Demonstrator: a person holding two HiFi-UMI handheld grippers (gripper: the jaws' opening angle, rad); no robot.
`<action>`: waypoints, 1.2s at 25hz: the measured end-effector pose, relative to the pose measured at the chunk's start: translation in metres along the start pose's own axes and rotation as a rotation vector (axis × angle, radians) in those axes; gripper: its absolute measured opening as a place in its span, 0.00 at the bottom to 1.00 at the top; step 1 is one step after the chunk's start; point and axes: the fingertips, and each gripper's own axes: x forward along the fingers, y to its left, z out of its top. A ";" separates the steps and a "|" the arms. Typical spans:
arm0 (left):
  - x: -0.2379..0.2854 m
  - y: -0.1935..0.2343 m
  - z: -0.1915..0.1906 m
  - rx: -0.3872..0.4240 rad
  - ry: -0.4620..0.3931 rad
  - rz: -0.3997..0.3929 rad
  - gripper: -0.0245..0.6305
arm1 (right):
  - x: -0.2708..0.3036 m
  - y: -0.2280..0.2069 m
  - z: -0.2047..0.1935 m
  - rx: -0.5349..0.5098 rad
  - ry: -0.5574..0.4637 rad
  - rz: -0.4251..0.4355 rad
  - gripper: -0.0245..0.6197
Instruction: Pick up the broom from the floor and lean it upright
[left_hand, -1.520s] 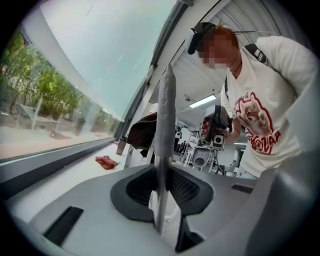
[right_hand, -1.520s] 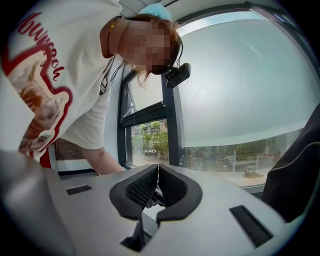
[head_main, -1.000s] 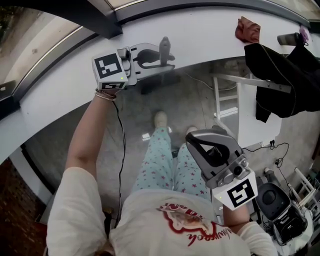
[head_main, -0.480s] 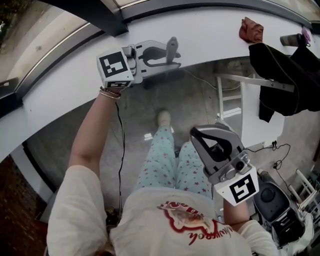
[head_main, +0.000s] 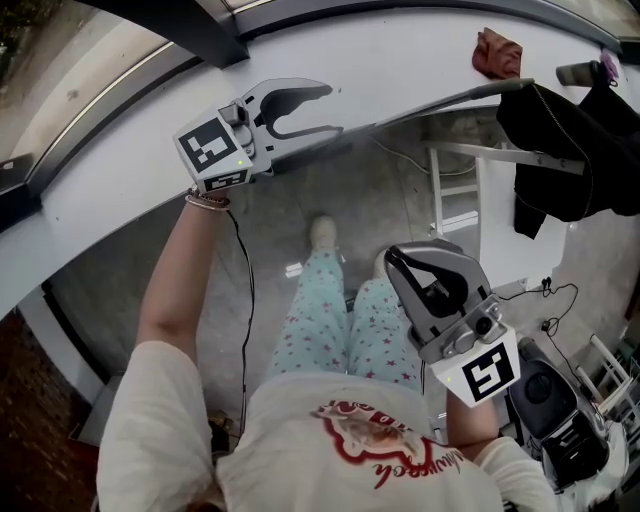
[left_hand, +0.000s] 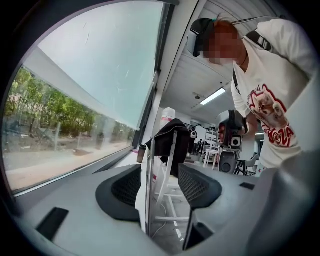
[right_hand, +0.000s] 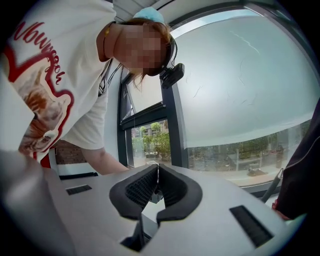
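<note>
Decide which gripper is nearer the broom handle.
Left. The left gripper has just been opening its jaws, the broom handle between them; the right gripper, shut, hangs back by the person's legs.

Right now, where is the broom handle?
In the head view the broom handle runs along the white sill from the left gripper toward the black jacket; it stands between that gripper's tongs, which have just been opening.

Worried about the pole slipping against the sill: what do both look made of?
Pole: likely a thin metal tube, silvery grey with a soft sheen along its length; coated plastic is possible. Sill: smooth, matte white, probably painted board or laminate; no grain shows.
</note>
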 end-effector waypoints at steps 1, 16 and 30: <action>-0.002 -0.001 -0.001 -0.003 -0.005 0.008 0.39 | 0.000 -0.001 0.000 0.001 -0.003 0.000 0.08; -0.017 -0.084 0.062 0.101 -0.149 0.244 0.07 | -0.032 0.018 0.031 -0.044 -0.090 0.099 0.08; 0.023 -0.257 0.148 0.122 -0.306 0.686 0.07 | -0.155 0.043 0.079 -0.144 -0.090 0.239 0.08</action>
